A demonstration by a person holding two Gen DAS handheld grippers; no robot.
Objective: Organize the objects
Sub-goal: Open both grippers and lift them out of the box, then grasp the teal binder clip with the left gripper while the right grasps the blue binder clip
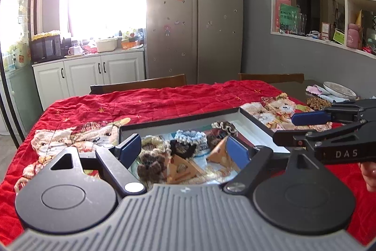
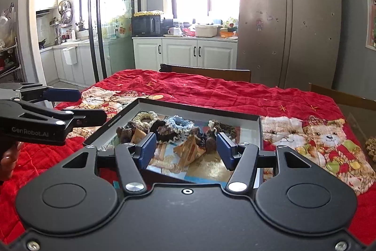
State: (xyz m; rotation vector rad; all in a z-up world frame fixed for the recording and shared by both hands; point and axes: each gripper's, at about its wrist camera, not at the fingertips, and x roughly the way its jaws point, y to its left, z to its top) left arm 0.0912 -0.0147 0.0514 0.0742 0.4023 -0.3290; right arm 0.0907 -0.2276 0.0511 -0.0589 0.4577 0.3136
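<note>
A shallow black-rimmed box (image 1: pixel 178 120) (image 2: pixel 199 108) lies on the red bear-print cloth (image 1: pixel 164 100). Inside it are several crocheted scrunchies, among them a blue-white one (image 1: pixel 190 137) (image 2: pixel 179 122), a brown one (image 1: pixel 150 165) and a cream one (image 2: pixel 144 117), plus triangular orange packets (image 1: pixel 182 167) (image 2: pixel 189 149). My left gripper (image 1: pixel 184 148) (image 2: pixel 82 107) hovers over the box's near left side, jaws wide, nothing between the pads. My right gripper (image 2: pixel 187 148) (image 1: pixel 298 128) hovers over the near right part, open, with a packet lying below the gap and not touched.
A plate (image 1: pixel 339 89) on a cloth and a brown woven mat (image 1: pixel 318 102) sit at the table's far right. Wooden chairs (image 1: pixel 141 84) (image 2: pixel 206 71) stand behind the table, with the fridge beyond. A hand (image 1: pixel 369 174) holds the right gripper.
</note>
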